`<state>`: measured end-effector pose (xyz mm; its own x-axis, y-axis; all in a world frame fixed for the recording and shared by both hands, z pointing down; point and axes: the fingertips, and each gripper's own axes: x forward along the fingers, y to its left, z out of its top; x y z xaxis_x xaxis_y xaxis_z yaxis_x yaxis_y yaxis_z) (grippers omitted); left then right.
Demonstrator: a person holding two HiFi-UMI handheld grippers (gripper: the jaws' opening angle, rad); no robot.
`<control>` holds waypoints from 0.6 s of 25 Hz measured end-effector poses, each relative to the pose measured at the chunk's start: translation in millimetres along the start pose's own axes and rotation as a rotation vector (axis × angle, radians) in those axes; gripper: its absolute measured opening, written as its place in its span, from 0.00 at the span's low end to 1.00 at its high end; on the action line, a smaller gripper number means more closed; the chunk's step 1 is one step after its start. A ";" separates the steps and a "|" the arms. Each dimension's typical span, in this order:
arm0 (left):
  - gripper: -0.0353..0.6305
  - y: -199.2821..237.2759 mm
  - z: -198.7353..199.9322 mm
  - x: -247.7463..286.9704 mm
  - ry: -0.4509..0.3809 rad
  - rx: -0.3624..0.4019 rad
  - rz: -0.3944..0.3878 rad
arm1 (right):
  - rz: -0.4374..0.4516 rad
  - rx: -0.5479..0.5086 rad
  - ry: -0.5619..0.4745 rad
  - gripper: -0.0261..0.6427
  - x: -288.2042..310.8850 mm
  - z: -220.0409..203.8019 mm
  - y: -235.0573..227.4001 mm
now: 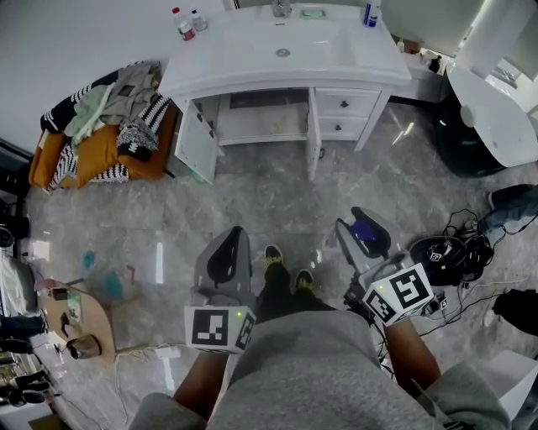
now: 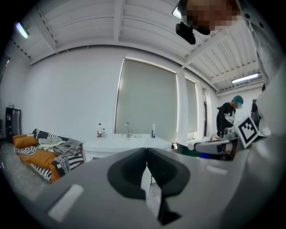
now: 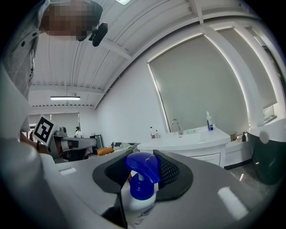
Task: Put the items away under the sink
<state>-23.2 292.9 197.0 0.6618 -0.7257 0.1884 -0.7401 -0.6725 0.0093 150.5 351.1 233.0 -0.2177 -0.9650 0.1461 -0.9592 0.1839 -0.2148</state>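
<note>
**One pump bottle in hand, sink cupboard open ahead**

The person holds two grippers over the marble floor (image 1: 252,201). The right gripper (image 3: 139,157) has its jaws partly open and clamped on the one pump bottle (image 3: 141,184), which is white with a blue head. The left gripper (image 2: 146,151) has its jaws closed together, with nothing between them.

Far ahead stands the white table (image 1: 244,63) with the sink (image 1: 290,42). Three bottles (image 1: 181,23) stand on it, two at its far left corner and one at its far right. Beneath it, the cupboard (image 1: 261,117) has both of its doors (image 1: 197,141) swung open.

An orange sofa (image 1: 92,155) piled with clothes sits at the left. Cables (image 1: 458,252) lie on the floor at the right. The person's two shoes (image 1: 286,267) stand well short of the cupboard.
</note>
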 end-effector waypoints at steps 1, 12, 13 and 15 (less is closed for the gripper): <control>0.07 0.6 -0.5 0.9 0.000 0.000 -0.003 | -0.001 -0.002 0.000 0.26 1.3 0.0 0.4; 0.07 27.7 -2.1 17.9 -0.003 -0.029 -0.001 | -0.005 -0.015 0.020 0.26 31.1 2.0 4.5; 0.07 30.2 -1.6 21.0 -0.004 -0.028 -0.002 | -0.005 -0.016 0.022 0.26 34.7 3.0 3.8; 0.07 35.9 -1.3 29.3 -0.002 -0.029 -0.005 | -0.007 -0.017 0.022 0.25 43.0 5.6 1.8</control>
<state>-30.5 247.7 204.2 0.6660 -0.7223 0.1864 -0.7396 -0.6720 0.0386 140.4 308.9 233.5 -0.2145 -0.9620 0.1692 -0.9637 0.1802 -0.1970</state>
